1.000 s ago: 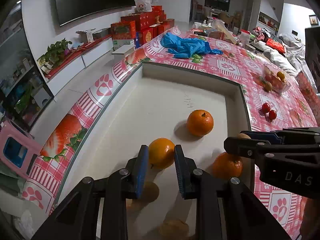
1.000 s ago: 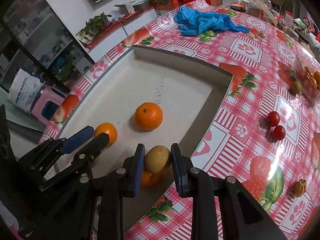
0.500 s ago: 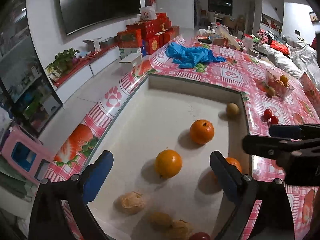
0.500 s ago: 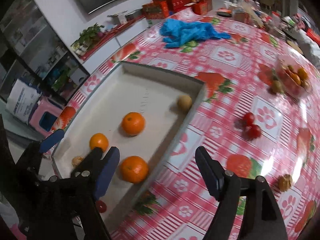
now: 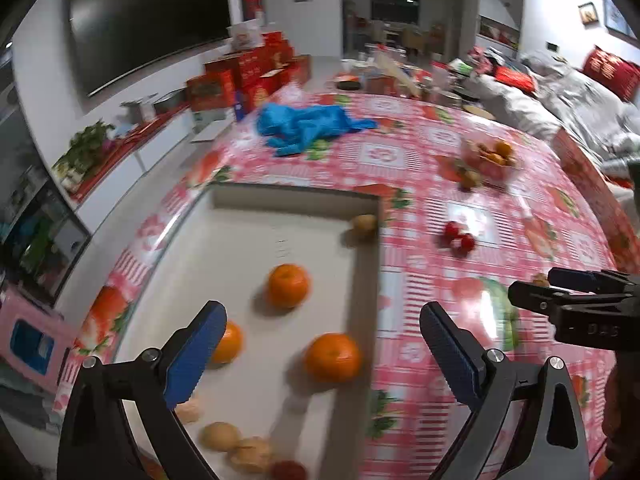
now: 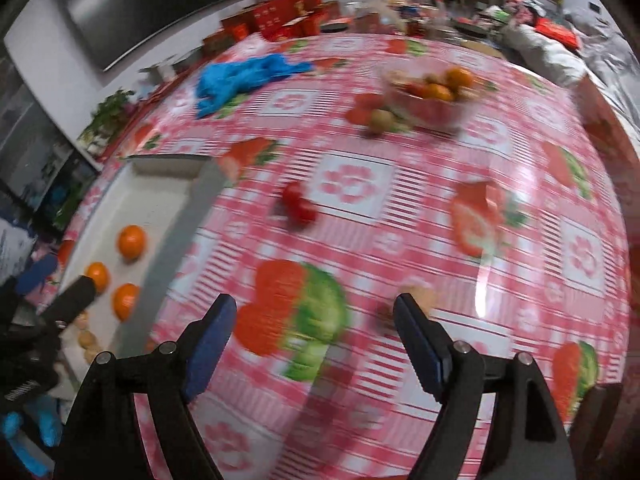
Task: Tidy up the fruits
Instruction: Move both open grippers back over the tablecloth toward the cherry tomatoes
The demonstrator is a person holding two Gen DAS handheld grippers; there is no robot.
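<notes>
Grippers both stand wide apart at the fingers and hold nothing. Left gripper [image 5: 322,350] hangs over the near end of the white tray [image 5: 240,224], its blue pads straddling the tray's right wall. Right gripper [image 6: 314,338] is over the red-checked tablecloth [image 6: 400,240], to the right of the tray; that view is blurred.

Nearest in the tray, along its near edge: several pale brownish fruits [image 5: 220,436], species not determinable, and a small red fruit [image 5: 287,471] beside them. Next, three oranges: one [image 5: 228,342] partly behind the left finger, one [image 5: 333,357] near the right wall, one [image 5: 288,285] further in, centre of the tray. All three lie apart from each other. A brownish round fruit [image 5: 365,224] sits in the tray's far right corner, against the wall.

On the cloth, right of the tray: two small red fruits [image 5: 459,236] touching one another. A small brown item [image 6: 420,298] lies just beyond the right gripper's right finger; blurred.

Further off: a clear bowl [image 6: 430,96] holding mixed fruit, with a brownish fruit [image 6: 380,120] just beside it on the cloth. Beyond, a crumpled blue cloth [image 5: 312,128] on the table.
</notes>
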